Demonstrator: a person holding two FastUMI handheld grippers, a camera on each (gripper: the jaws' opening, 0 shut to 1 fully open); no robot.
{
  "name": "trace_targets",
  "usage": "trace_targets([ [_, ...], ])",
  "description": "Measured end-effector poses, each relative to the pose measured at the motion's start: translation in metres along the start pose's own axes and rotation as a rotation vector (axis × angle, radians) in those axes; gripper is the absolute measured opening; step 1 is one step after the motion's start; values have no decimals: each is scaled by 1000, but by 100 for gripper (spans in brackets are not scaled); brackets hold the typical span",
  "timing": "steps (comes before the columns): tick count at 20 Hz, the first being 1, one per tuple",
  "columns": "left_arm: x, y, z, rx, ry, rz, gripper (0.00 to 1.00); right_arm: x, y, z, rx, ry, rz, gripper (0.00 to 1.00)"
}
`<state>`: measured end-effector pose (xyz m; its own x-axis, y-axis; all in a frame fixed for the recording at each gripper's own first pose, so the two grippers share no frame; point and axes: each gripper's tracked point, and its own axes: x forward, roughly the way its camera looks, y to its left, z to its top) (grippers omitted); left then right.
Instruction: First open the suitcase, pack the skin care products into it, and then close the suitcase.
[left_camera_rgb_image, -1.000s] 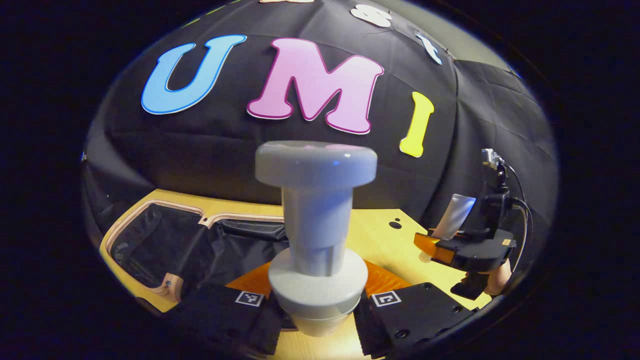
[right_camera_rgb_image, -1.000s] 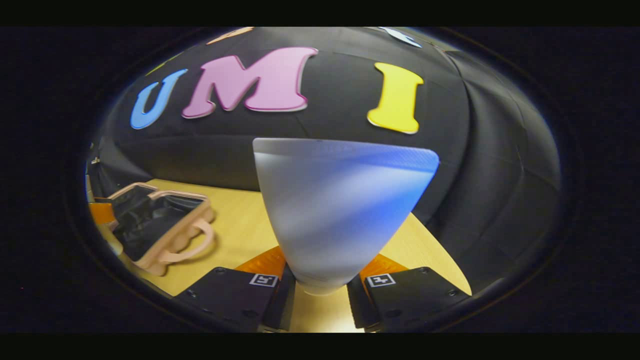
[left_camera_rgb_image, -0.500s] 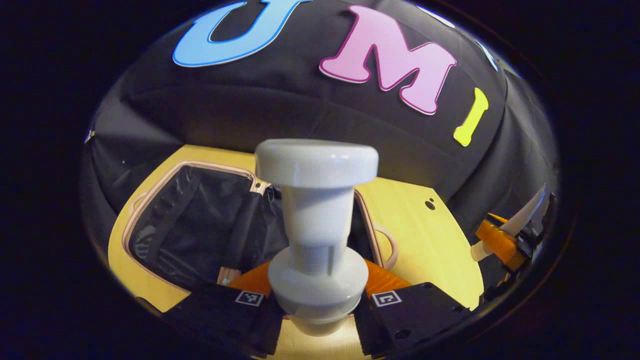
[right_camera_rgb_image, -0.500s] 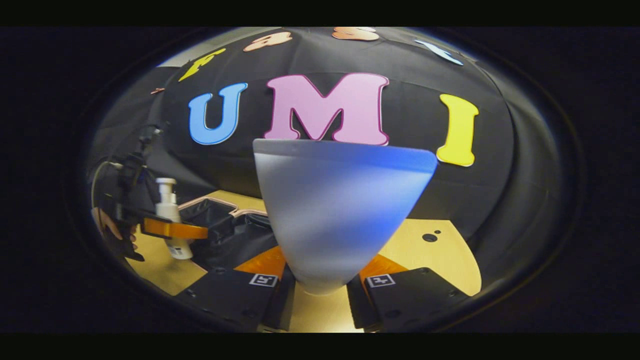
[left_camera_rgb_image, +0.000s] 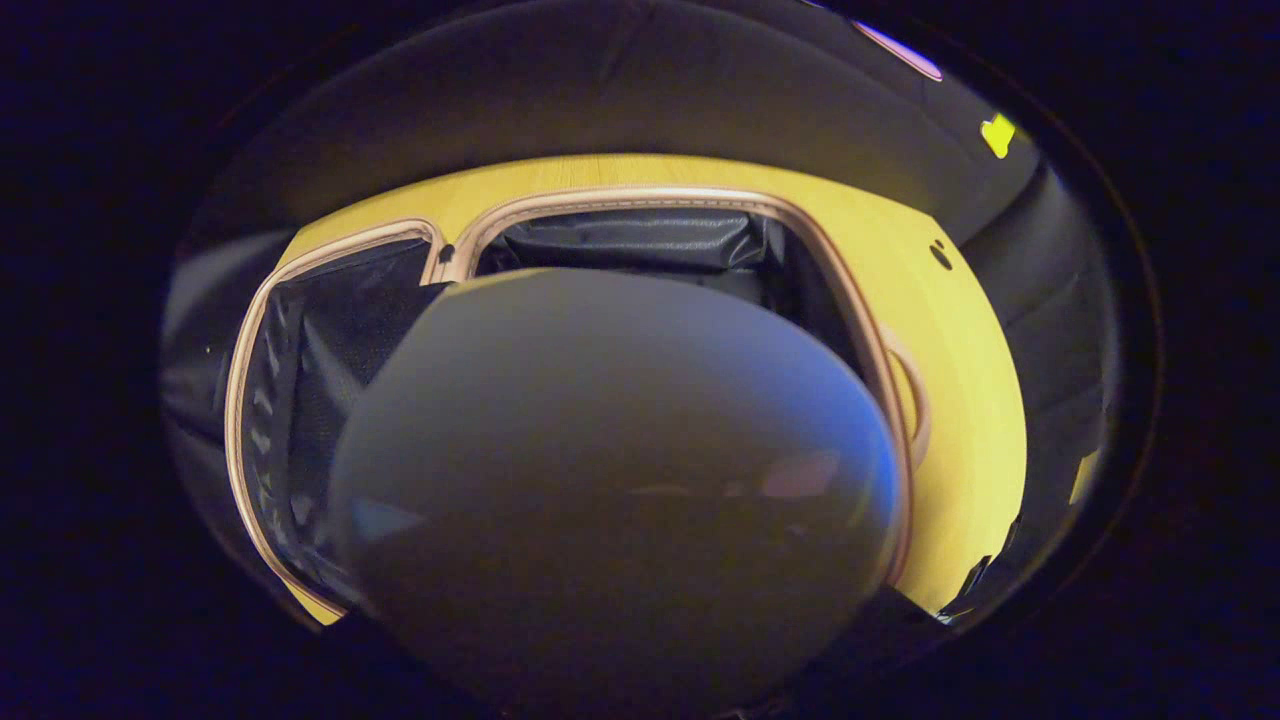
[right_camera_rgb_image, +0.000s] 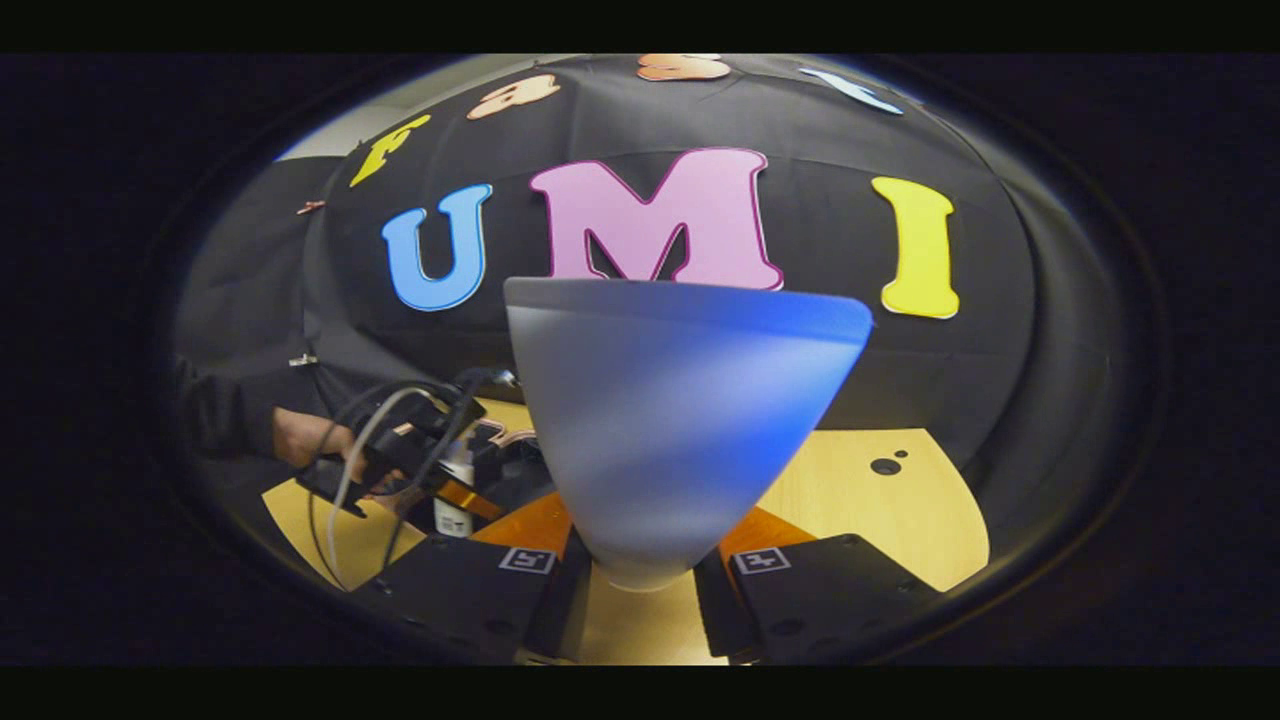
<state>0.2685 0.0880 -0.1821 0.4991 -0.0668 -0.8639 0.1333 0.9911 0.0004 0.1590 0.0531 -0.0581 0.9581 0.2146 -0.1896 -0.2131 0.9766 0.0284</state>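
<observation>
A pale pump bottle (left_camera_rgb_image: 610, 490) looms close in the left gripper view, its rounded head hiding that gripper's fingers. Below it lies the open suitcase (left_camera_rgb_image: 850, 300), with a pinkish rim and black lining. In the right gripper view the left gripper (right_camera_rgb_image: 455, 497) tilts down over the suitcase (right_camera_rgb_image: 510, 435), with the bottle (right_camera_rgb_image: 450, 515) between its fingers and a hand (right_camera_rgb_image: 300, 440) holding it. My right gripper (right_camera_rgb_image: 640, 580) is shut on a white tube (right_camera_rgb_image: 680, 420), held upright with its flat crimped end on top, above the table.
The suitcase lies on a light wooden table (left_camera_rgb_image: 960, 400), its carry handle (left_camera_rgb_image: 915, 400) on the side toward the bare wood. Two small dark holes (right_camera_rgb_image: 885, 465) mark the table's far right. Black cloth walls close off the back and sides.
The left gripper has swung over the suitcase and tipped downward with the pump bottle, whose head now looms much larger. The right gripper holds the tube almost still.
</observation>
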Motion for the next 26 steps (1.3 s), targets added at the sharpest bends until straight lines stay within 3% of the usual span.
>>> trace_targets([
  [4,16,-1,18,44,52,44,63,3,10,-8,7,16,35,49],
  [8,10,4,18,-8,35,99,67,22,33,-23,83,77,93,49],
  [9,6,4,21,-29,3,105,64,29,36,-27,93,98,95,49],
  [12,-25,4,35,-110,-185,86,81,50,58,-34,58,153,124,49],
  [14,-66,9,42,-153,-355,78,82,65,75,-40,25,183,140,49],
  [18,-157,52,19,-189,-624,133,88,99,110,-63,55,283,145,49],
  [21,-205,68,-19,-227,-714,123,89,117,133,-90,61,386,139,49],
  [26,-254,86,-83,-280,-786,98,92,151,145,-150,81,586,48,49],
])
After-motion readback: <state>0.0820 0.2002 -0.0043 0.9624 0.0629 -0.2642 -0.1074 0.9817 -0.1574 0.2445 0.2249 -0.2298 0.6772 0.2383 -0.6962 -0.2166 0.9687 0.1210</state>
